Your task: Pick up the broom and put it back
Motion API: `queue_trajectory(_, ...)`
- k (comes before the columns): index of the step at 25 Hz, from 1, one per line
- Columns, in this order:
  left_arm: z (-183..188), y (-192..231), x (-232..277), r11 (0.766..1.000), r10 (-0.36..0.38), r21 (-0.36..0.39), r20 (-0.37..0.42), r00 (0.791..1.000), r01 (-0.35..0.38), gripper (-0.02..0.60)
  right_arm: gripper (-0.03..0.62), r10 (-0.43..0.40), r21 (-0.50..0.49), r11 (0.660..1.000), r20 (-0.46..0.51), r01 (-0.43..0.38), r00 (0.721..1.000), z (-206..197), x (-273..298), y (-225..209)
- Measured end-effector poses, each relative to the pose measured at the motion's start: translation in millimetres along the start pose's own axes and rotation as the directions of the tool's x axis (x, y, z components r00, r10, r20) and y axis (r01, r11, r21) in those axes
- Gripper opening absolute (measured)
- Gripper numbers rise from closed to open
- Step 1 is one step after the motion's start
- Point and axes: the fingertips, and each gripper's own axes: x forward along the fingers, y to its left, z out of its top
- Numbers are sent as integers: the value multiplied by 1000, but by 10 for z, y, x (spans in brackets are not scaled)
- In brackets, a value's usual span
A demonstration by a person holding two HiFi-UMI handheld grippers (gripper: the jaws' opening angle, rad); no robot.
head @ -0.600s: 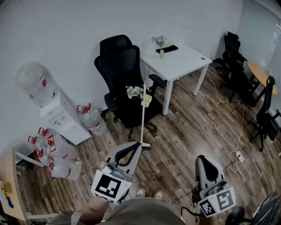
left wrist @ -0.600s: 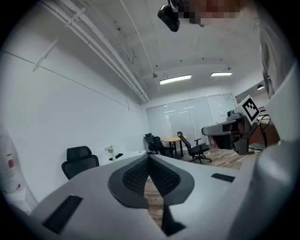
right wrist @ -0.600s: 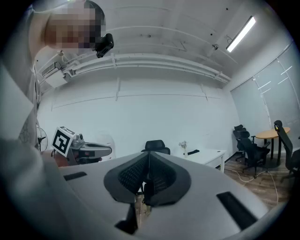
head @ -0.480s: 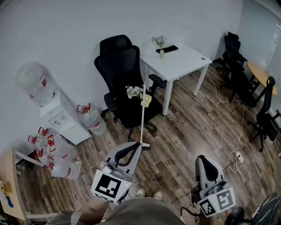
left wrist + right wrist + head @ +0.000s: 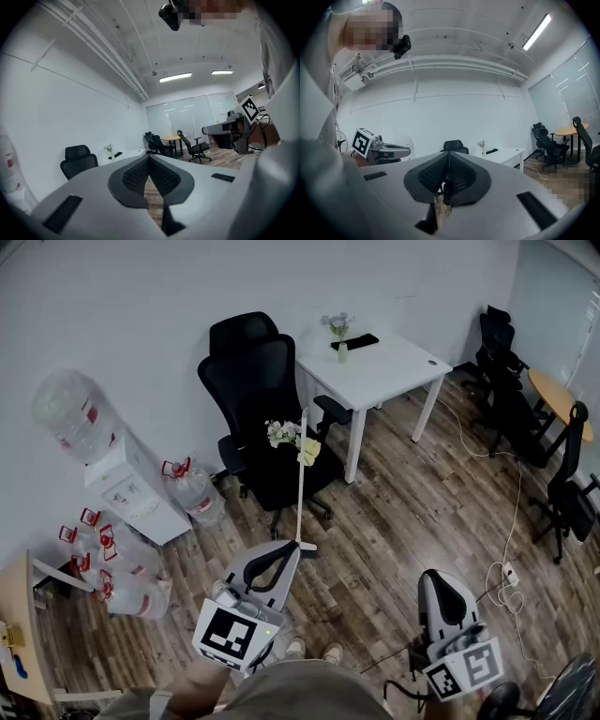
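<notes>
Standing over the wood floor (image 5: 412,521), you have the white table (image 5: 384,371) against the far wall and the black office chair (image 5: 248,390) just to its left. The water dispenser (image 5: 122,488) is further left, with spare bottles around it.

The broom (image 5: 301,493) stands nearly upright in front of the chair. Its white pole runs up past the seat, and its foot is on the floor just beyond the tip of your left gripper (image 5: 292,554) as the head view shows it. Whether the pole leans on the chair I cannot tell, and neither gripper view shows the broom plainly.

Your left gripper (image 5: 149,159) has its jaws clenched together with nothing between the pads, only floor showing below them. Your right gripper (image 5: 433,579) hangs low at your right side, well apart from the broom. Its jaws (image 5: 449,157) are also pressed together and empty.

I judge that you are at the approach, since the broom is in neither grip and the pick-up is not yet made. The next move calls for releasing the left jaws. Bring the pole between the pads, well above its foot, and clench only once it sits squarely. Mind the chair close behind it, and the cable (image 5: 514,512) across the floor to your right.
</notes>
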Motion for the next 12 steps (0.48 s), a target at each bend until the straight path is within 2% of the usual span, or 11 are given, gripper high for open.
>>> queue_trajectory(6,25,-163,110,1000,1,-3,0,1000,-1,15,36,-1,9,1000,28,1,1000,31,-111,-146)
queue_trajectory(7,45,-196,130,1000,3,-1,2,1000,-3,15,67,-7,9,1000,31,7,999,42,-133,-188)
queue_trajectory(9,80,-253,155,1000,10,2,6,1000,-10,15,218,-17,10,1000,34,17,999,59,-188,-271)
queue_trajectory(12,81,-319,142,999,36,3,4,999,-36,15,225,-23,4,1000,39,22,999,64,-311,-388)
